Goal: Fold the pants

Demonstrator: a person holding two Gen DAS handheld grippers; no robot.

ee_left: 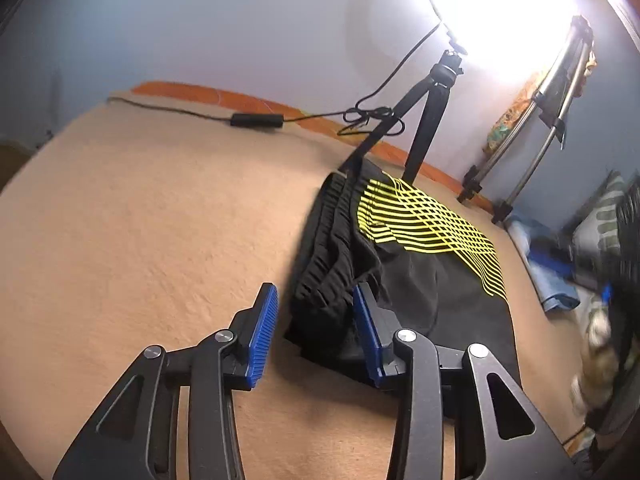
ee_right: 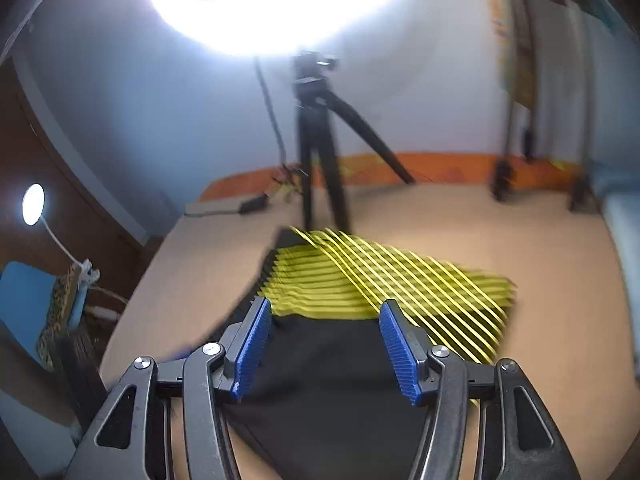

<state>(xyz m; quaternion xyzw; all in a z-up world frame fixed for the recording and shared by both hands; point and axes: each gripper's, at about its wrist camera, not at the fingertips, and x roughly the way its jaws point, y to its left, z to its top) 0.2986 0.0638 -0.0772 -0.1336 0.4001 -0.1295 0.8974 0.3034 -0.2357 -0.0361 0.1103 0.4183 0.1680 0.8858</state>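
Pants [ee_left: 404,256] lie folded on my tan bed [ee_left: 140,220], long side running away toward the tripod [ee_left: 424,120]. My left gripper [ee_left: 316,336] is wide at their waistband. My right gripper [ee_right: 324,346] is wide above them.

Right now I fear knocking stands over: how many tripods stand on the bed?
2: a black tripod just behind the black yellow-striped pants, and a silver tripod farther right by the wall. More may be hidden.

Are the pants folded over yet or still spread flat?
Folded, at least once: the pants lie as a compact stacked block on the bed, waistband layers bunched along one edge. Both claws are open, holding nothing.
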